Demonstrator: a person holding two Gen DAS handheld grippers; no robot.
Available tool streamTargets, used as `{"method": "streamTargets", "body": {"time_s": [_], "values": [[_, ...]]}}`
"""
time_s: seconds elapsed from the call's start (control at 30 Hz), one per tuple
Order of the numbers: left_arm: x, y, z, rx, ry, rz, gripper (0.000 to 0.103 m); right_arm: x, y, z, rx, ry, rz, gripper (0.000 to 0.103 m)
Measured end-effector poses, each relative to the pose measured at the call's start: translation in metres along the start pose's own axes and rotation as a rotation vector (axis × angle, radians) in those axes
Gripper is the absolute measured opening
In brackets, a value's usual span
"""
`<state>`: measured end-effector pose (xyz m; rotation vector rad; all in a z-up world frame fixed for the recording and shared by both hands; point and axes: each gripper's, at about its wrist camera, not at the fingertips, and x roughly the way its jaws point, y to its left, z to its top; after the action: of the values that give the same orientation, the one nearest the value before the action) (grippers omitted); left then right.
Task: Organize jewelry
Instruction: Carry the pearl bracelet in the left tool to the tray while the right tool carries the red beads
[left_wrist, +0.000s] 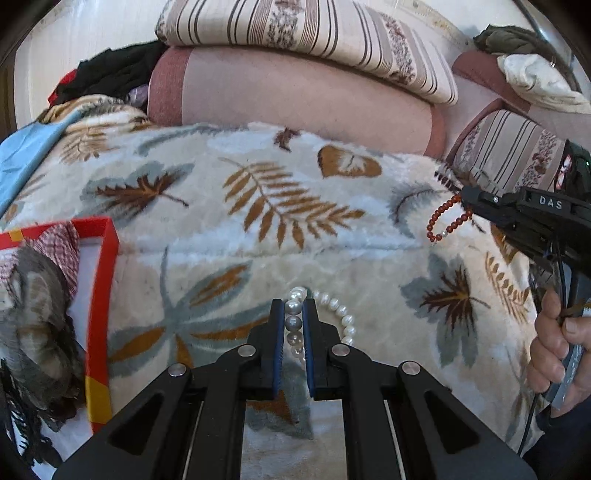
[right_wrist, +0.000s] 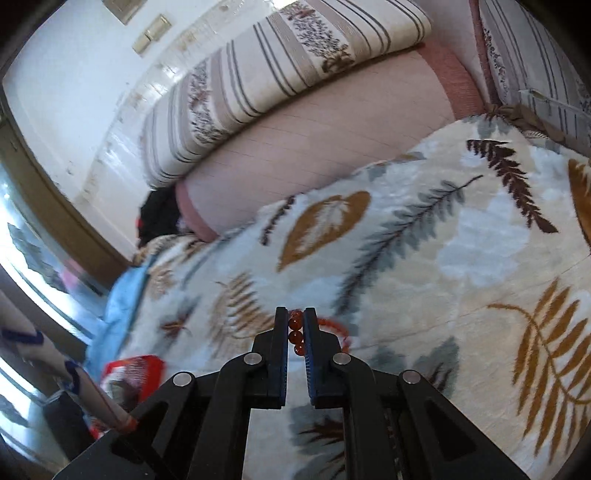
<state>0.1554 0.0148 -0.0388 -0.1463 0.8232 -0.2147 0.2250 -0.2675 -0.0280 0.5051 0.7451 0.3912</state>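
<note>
My left gripper (left_wrist: 294, 304) is shut on a white pearl strand (left_wrist: 341, 319), with several pearls pinched between its blue pads; the rest curls to the right on the leaf-patterned blanket (left_wrist: 258, 229). My right gripper (right_wrist: 295, 323) is shut on a string of red-brown beads (right_wrist: 295, 336), seen between its pads in the right wrist view. In the left wrist view that right gripper (left_wrist: 466, 197) is at the right edge, and the red bead bracelet (left_wrist: 445, 221) dangles from its tip above the blanket. A hand (left_wrist: 554, 343) grips its handle.
An open red-rimmed box (left_wrist: 101, 295) with checked cloth and a grey scarf inside lies at the left, also seen as the red box (right_wrist: 133, 373). Striped cushions (left_wrist: 295, 37) and a pink bolster (left_wrist: 295, 92) line the back. Blue cloth (left_wrist: 26, 158) lies far left.
</note>
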Motion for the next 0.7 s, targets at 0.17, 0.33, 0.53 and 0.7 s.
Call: {"method": "streamTargets", "body": {"time_s": [0.17, 0.33, 0.53, 0.7], "values": [[-0.013, 0.0, 0.007, 0.004, -0.051, -0.01, 0.009, -0.006, 0.016, -0.002, -0.024, -0.022, 0.055, 0.009], [-0.026, 0.0, 0.012, 0.009, -0.094, -0.014, 0.009, -0.01, 0.034, -0.007, -0.072, -0.027, 0.083, 0.009], [-0.037, -0.003, 0.015, 0.036, -0.134, 0.023, 0.009, -0.008, 0.053, -0.018, -0.122, -0.014, 0.109, 0.009], [-0.038, -0.007, 0.014, 0.065, -0.144, 0.05, 0.009, -0.003, 0.067, -0.03, -0.152, 0.01, 0.129, 0.009]]}}
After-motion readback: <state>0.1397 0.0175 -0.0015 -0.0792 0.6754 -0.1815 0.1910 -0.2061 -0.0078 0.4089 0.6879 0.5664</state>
